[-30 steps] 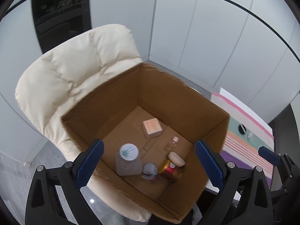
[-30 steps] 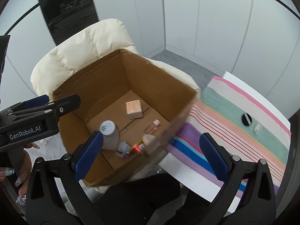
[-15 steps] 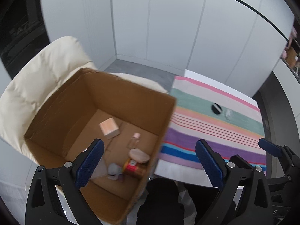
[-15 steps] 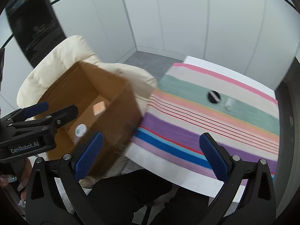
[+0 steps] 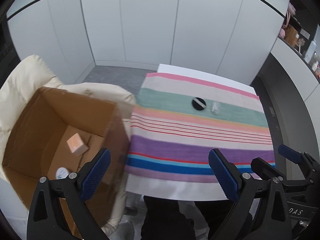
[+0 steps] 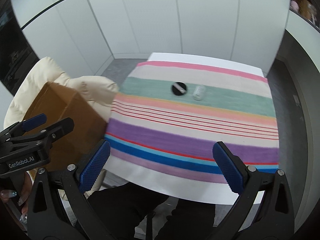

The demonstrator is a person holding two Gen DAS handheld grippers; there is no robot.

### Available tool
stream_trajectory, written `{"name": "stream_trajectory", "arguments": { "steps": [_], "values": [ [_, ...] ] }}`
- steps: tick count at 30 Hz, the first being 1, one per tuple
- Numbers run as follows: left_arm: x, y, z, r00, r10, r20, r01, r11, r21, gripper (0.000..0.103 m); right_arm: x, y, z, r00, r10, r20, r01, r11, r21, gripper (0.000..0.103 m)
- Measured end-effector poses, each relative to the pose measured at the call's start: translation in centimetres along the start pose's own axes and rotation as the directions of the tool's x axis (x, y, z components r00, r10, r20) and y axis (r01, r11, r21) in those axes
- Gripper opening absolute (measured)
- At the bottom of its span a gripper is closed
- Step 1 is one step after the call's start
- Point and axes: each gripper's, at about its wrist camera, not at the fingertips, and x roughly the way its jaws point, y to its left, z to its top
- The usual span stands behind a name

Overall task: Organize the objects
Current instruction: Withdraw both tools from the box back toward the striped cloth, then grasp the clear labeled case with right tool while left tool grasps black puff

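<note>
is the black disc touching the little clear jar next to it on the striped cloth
Apart. In the right wrist view a strip of green cloth shows between the black disc and the clear jar.

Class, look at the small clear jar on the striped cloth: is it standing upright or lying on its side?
Lying on its side: the clear jar looks elongated along the striped cloth, beside the black disc. Motion blur leaves some doubt.

Striped pink, green, purple and blue cloth (image 5: pixel 200 140); brown box (image 5: pixel 50 120); blue-padded tongs (image 5: pixel 158 172).
</note>
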Motion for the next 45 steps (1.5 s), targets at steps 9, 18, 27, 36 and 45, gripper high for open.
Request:
{"name": "stream_trajectory", "arguments": {
  "steps": [9, 18, 27, 36, 45],
  "values": [
    [3.2, -3.2, 1.0, 0.999, -0.022, -0.03, 0.023, 0.999, 0.042, 0.099, 1.6, -4.3, -0.3, 0.999, -0.027, -0.019, 0.028, 0.998, 0.048, 0.103],
    [9.4, -5.2, 3.5, 0.999, -0.015, -0.046, 0.019, 0.996, 0.088, 0.099, 7.9, -7.2, 0.7, 0.997, -0.038, -0.06, 0.042, 0.997, 0.061, 0.103],
    [20.3, -4.6, 6.0, 0.989, -0.019, -0.143, 0.026, 0.999, 0.047, 0.099, 19.3, -9.6, 4.1, 0.997, -0.063, -0.055, 0.062, 0.998, -0.014, 0.103],
    [26.8, -6.4, 5.9, 0.98, -0.038, -0.193, 0.053, 0.996, 0.074, 0.099, 27.6, -11.9, 7.2, 0.994, -0.103, -0.048, 0.1, 0.993, -0.066, 0.096],
    [29.7, -10.6, 6.5, 0.982, -0.094, -0.161, 0.12, 0.981, 0.156, 0.098, 27.1, -13.2, 7.6, 0.991, -0.132, 0.038, 0.135, 0.986, -0.095, 0.044]
  ]
}}
